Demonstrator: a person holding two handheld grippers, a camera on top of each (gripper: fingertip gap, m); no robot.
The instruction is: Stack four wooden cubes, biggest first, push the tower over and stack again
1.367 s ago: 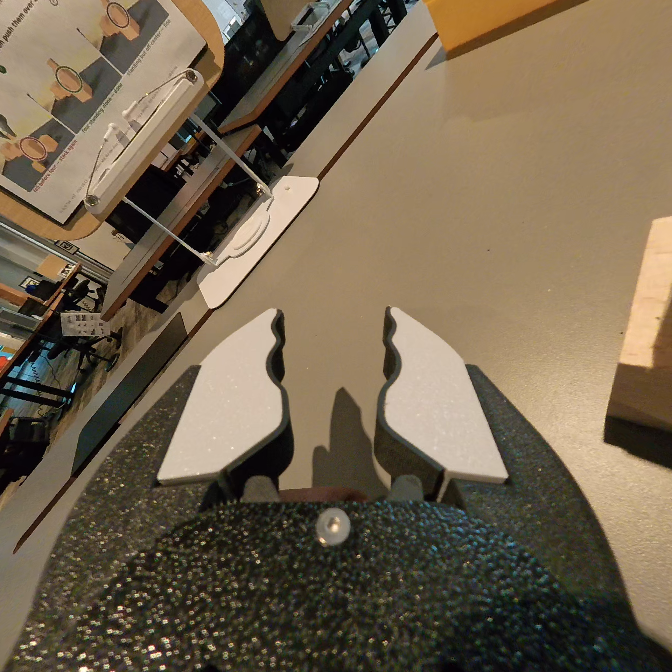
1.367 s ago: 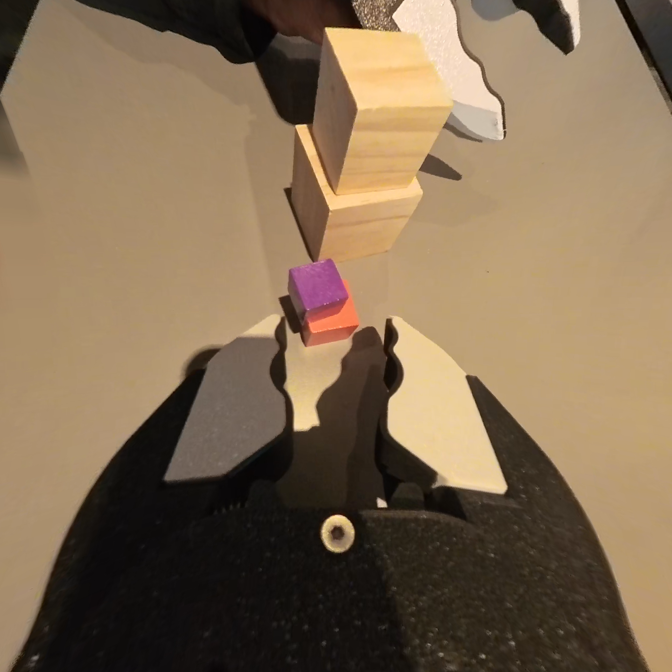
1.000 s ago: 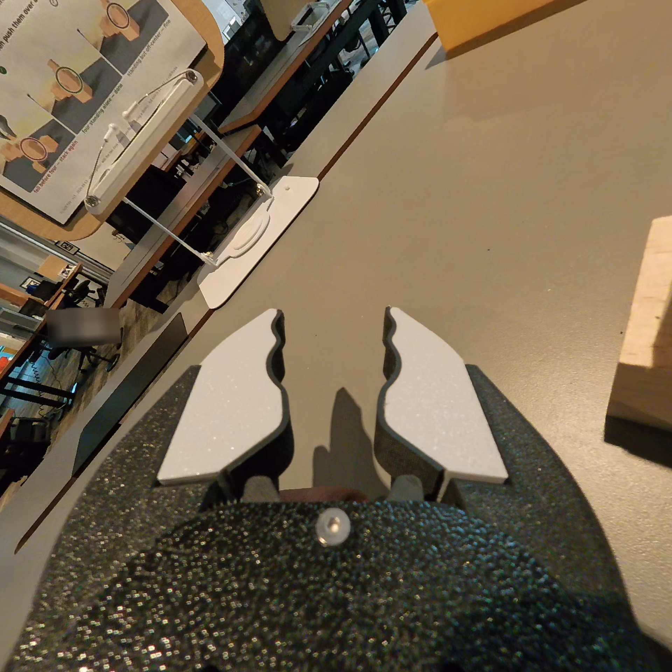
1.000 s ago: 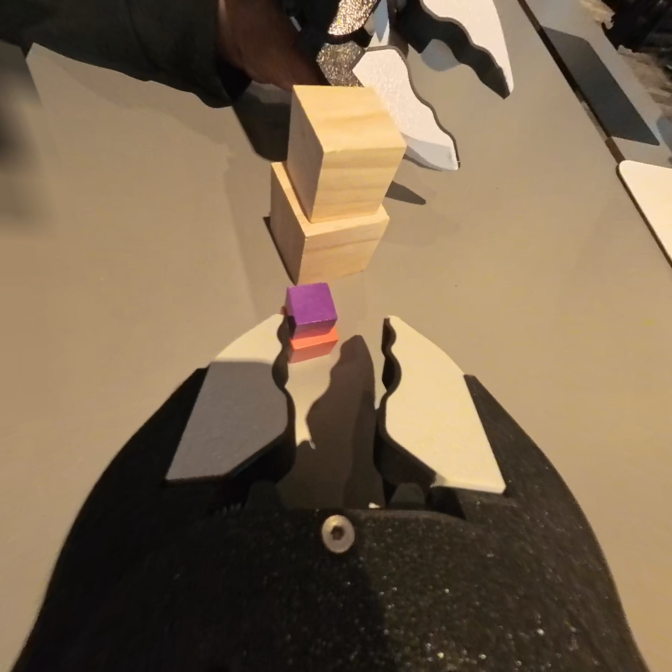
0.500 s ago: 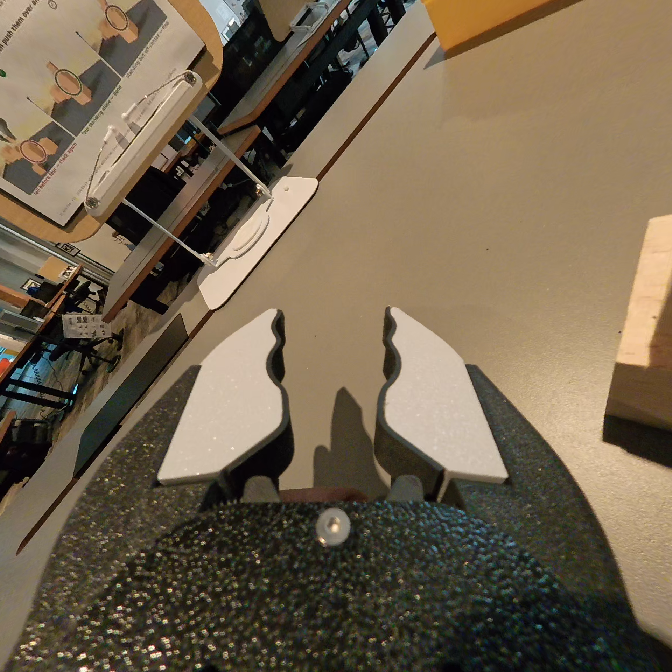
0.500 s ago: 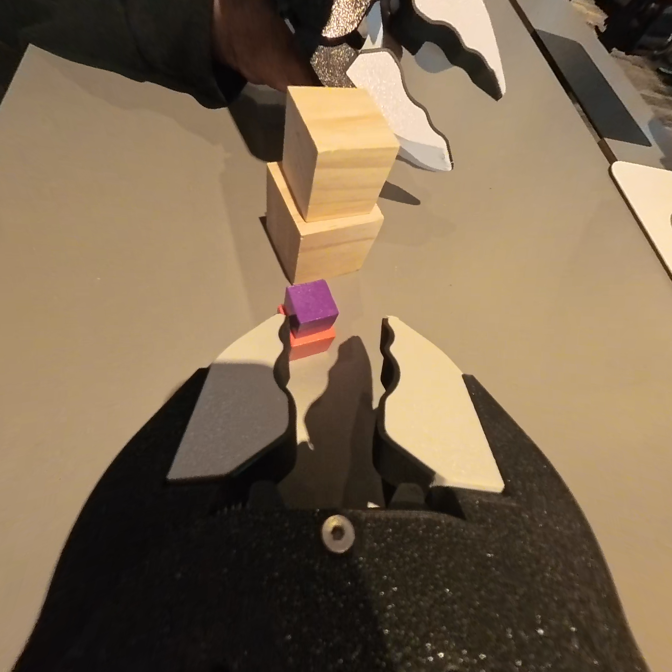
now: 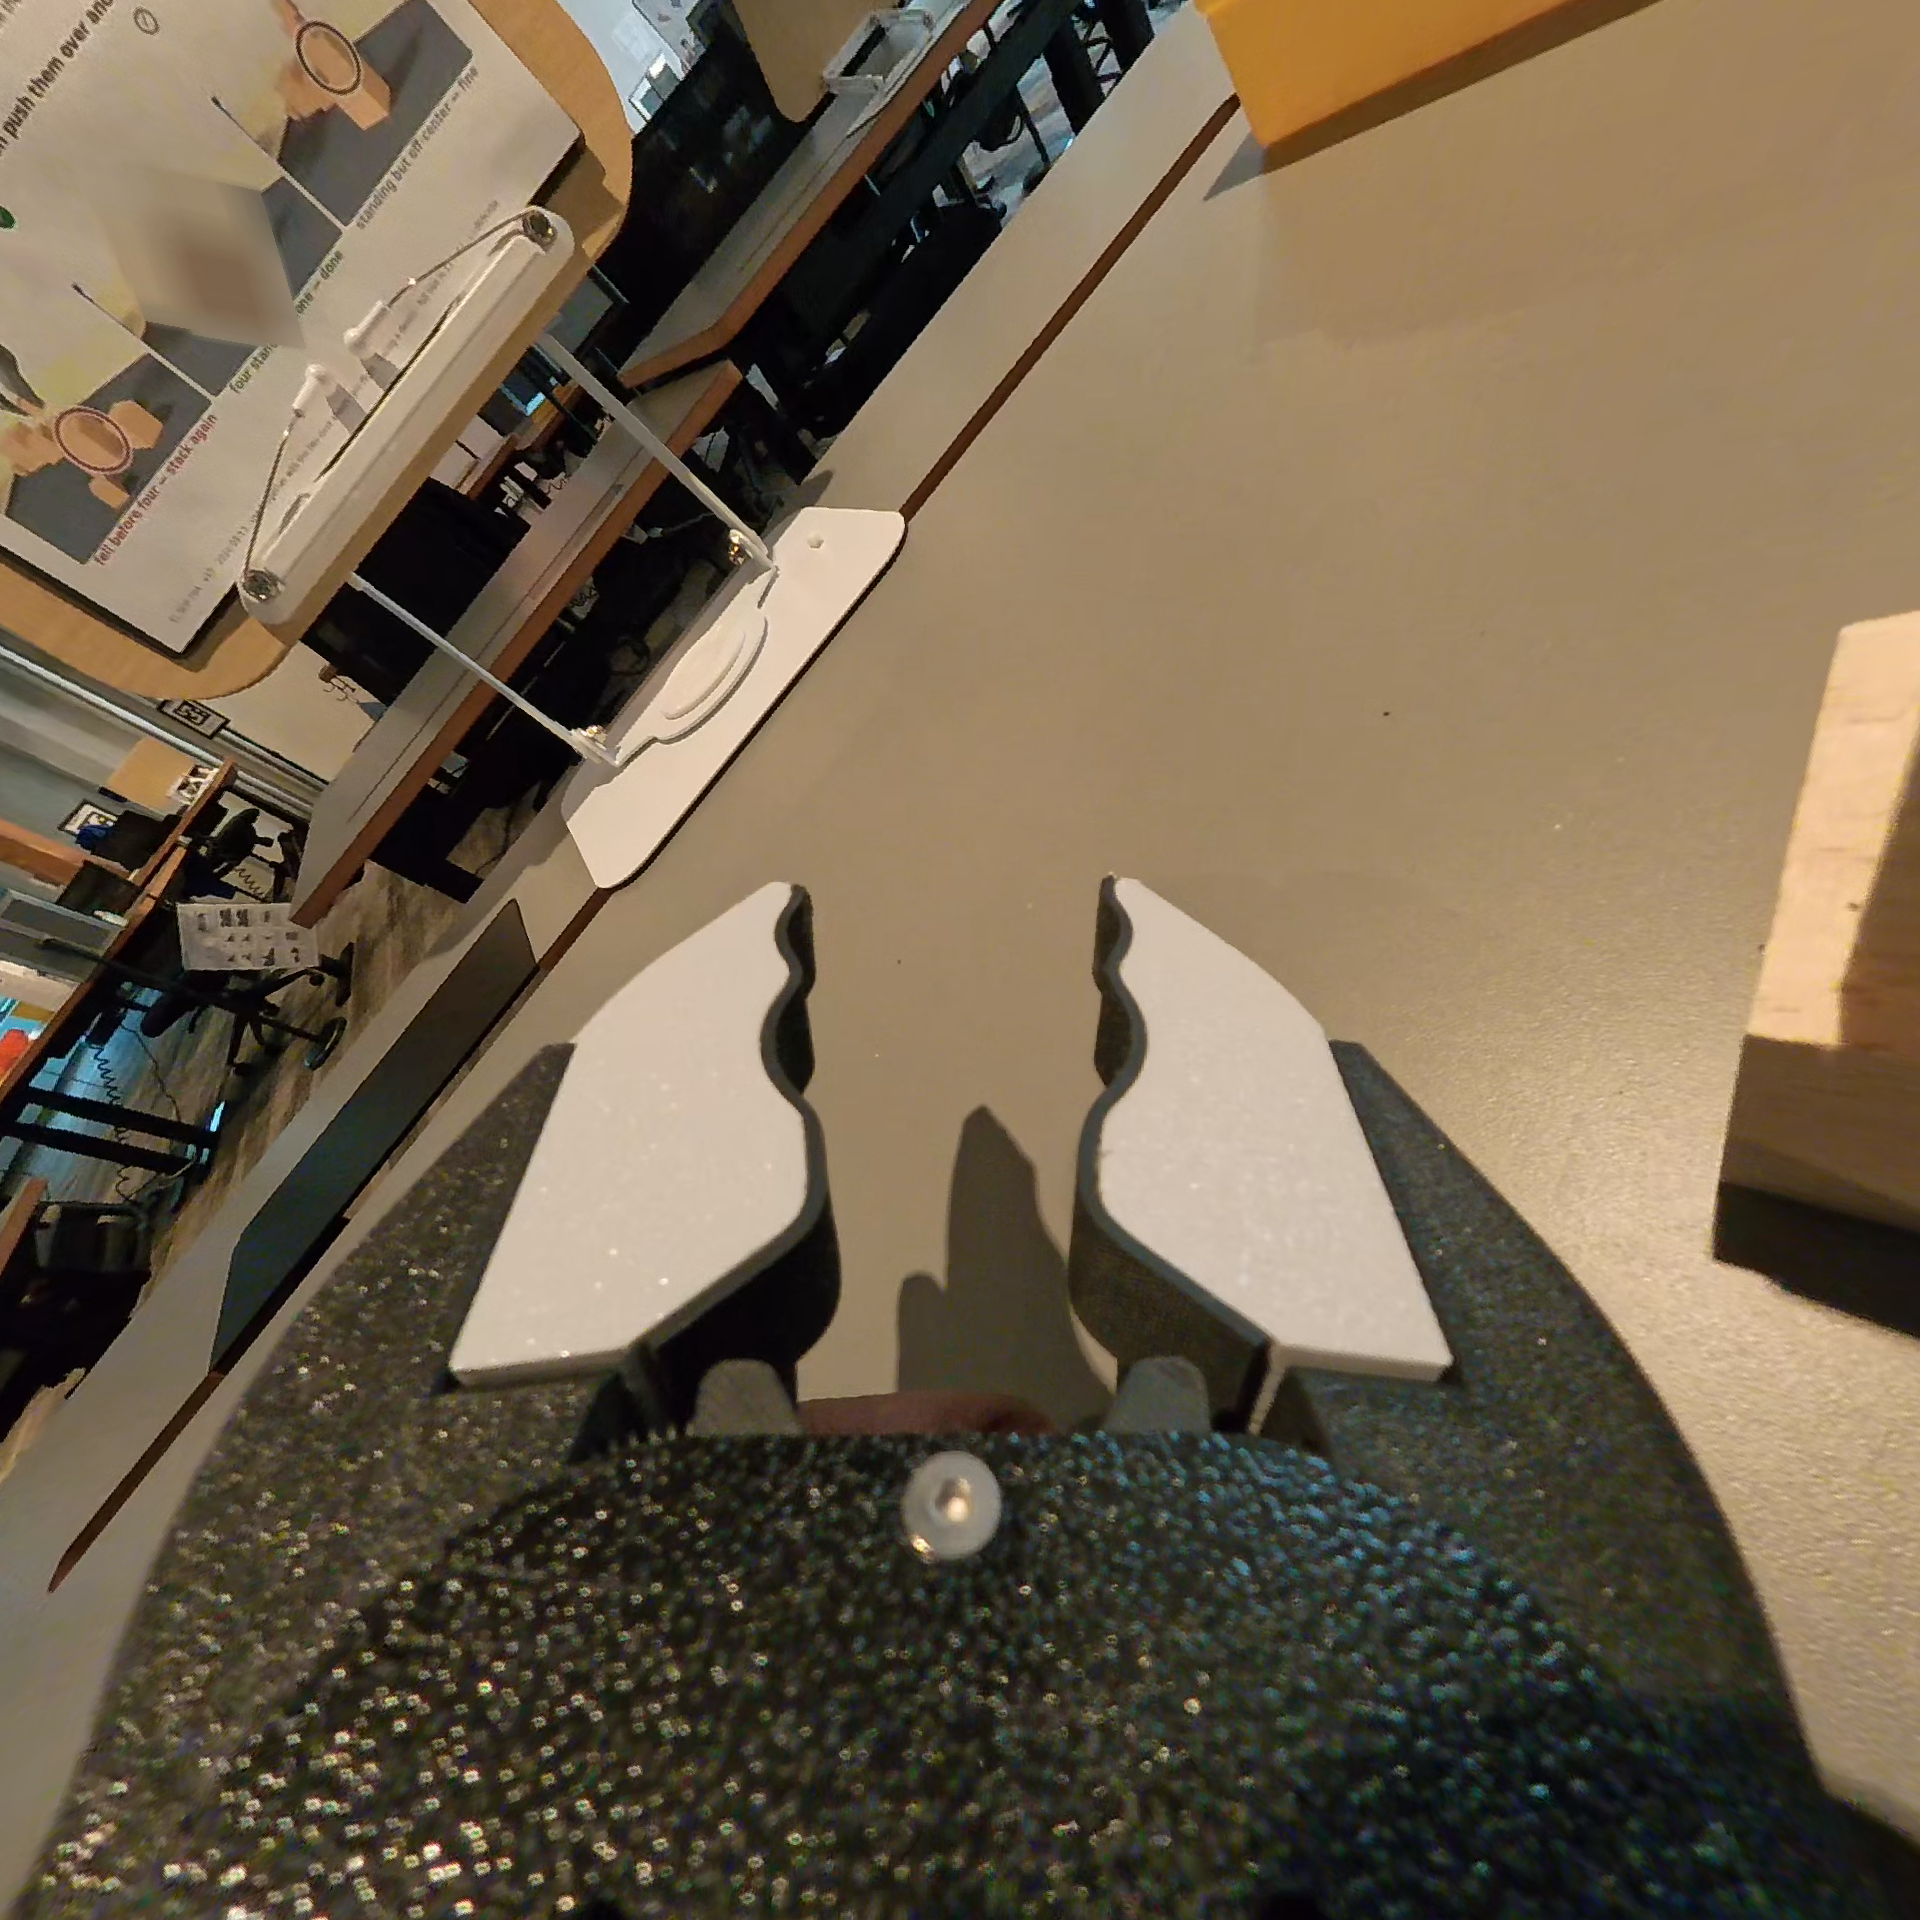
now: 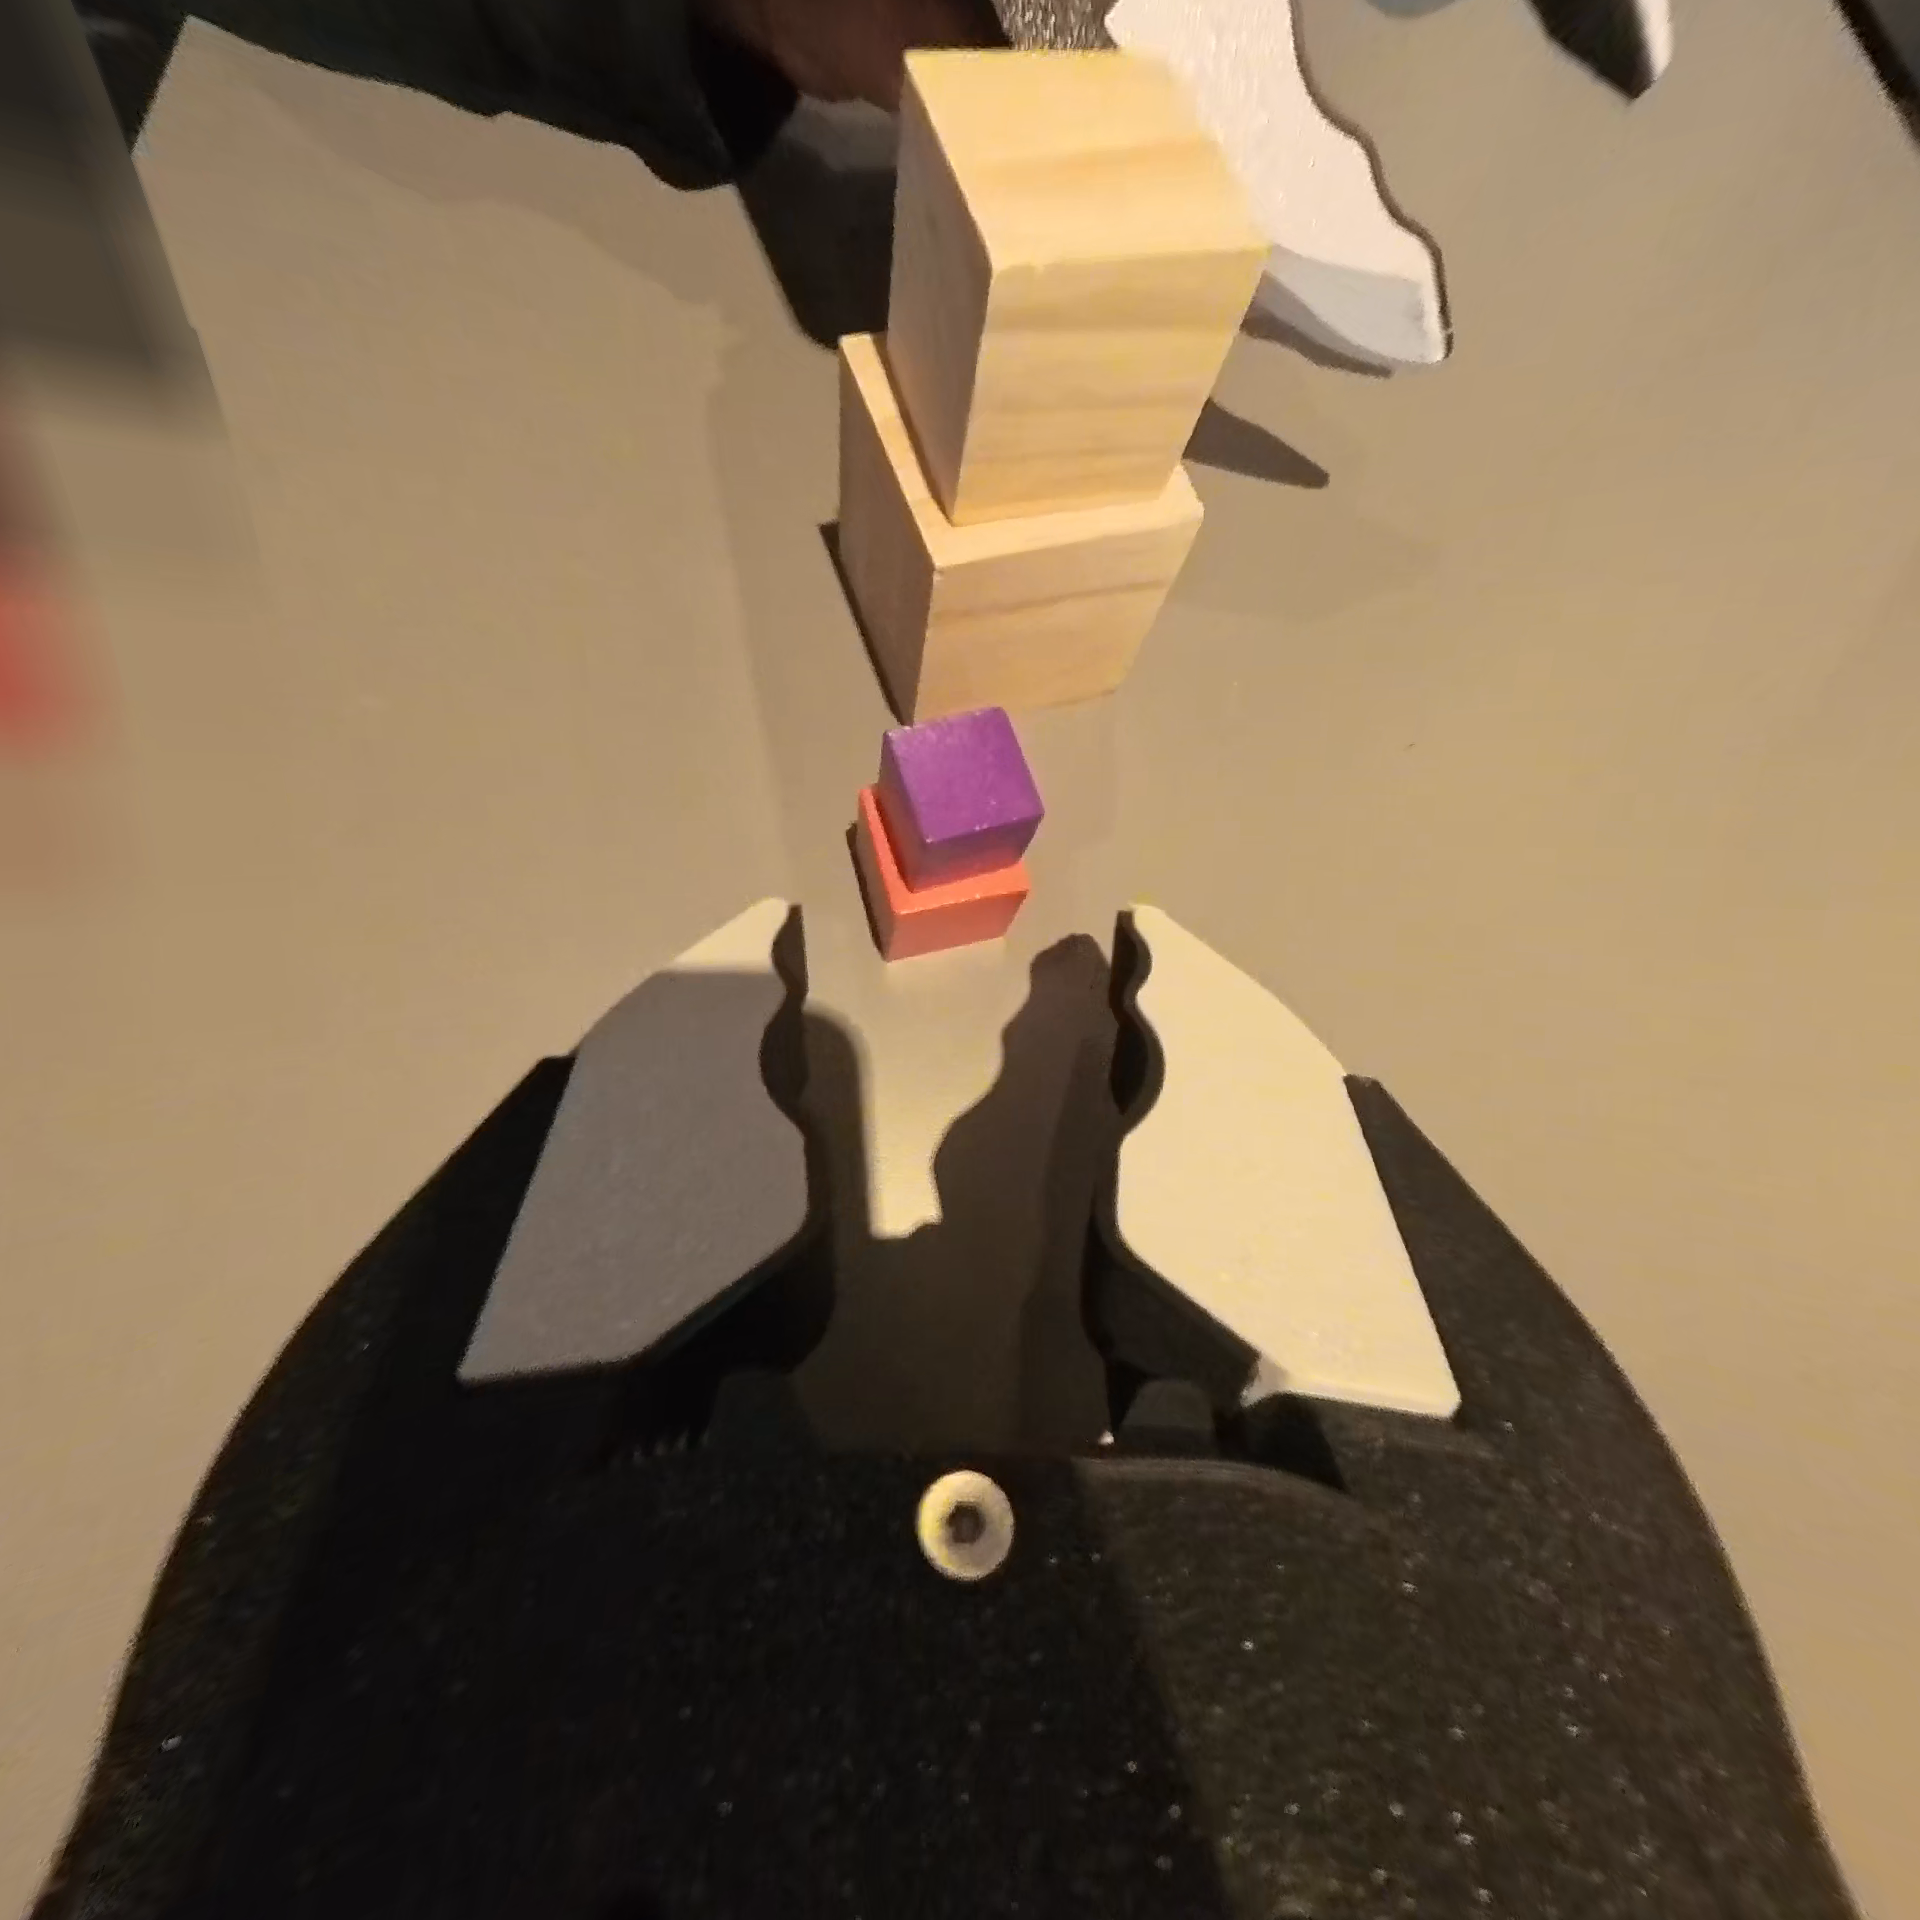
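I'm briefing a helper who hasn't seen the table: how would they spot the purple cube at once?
On the tan table, find the two natural-wood cubes stacked as a pair. Just in front of them, toward the right tongs, is a much smaller pair: the purple cube sits on an orange cube. It is the only purple block, and looks the smallest.

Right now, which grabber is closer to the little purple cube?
Right. The right gripper hangs open just short of the purple cube, which sits on the orange cube. The left gripper is farther, beyond the two stacked plain wooden cubes.
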